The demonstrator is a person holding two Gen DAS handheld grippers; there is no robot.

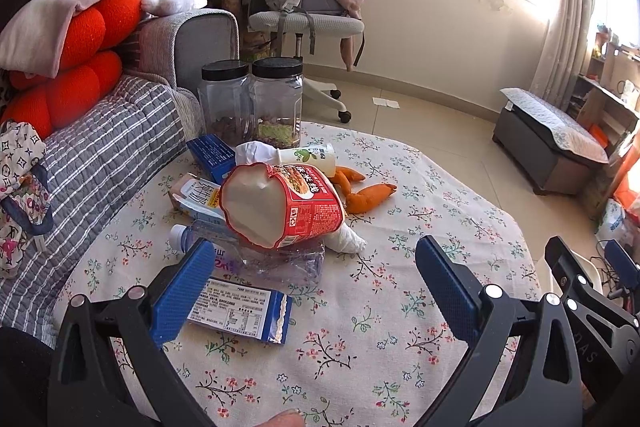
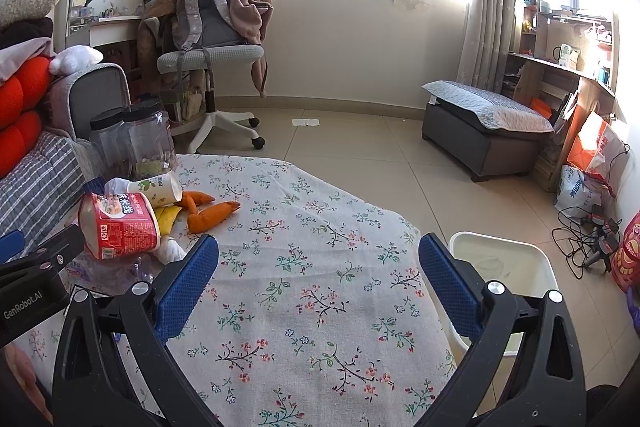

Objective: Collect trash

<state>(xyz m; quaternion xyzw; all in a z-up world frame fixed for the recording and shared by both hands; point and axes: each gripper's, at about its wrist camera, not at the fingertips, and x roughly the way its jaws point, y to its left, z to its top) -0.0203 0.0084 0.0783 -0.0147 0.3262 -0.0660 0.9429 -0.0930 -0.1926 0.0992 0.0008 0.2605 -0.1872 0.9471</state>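
We hold the left gripper (image 1: 312,275) and right gripper (image 2: 318,273) released above the counter (image 2: 320,227) (red noodle cup (image 1: 280,207) ahead).

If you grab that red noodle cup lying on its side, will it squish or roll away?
The red paper noodle cup looks empty, its open mouth showing a pale inside, so it is probably light. Its rim already looks bent, so a hard squeeze would likely crush it. Round and lying atop the clear plastic bottle, it may roll if nudged.
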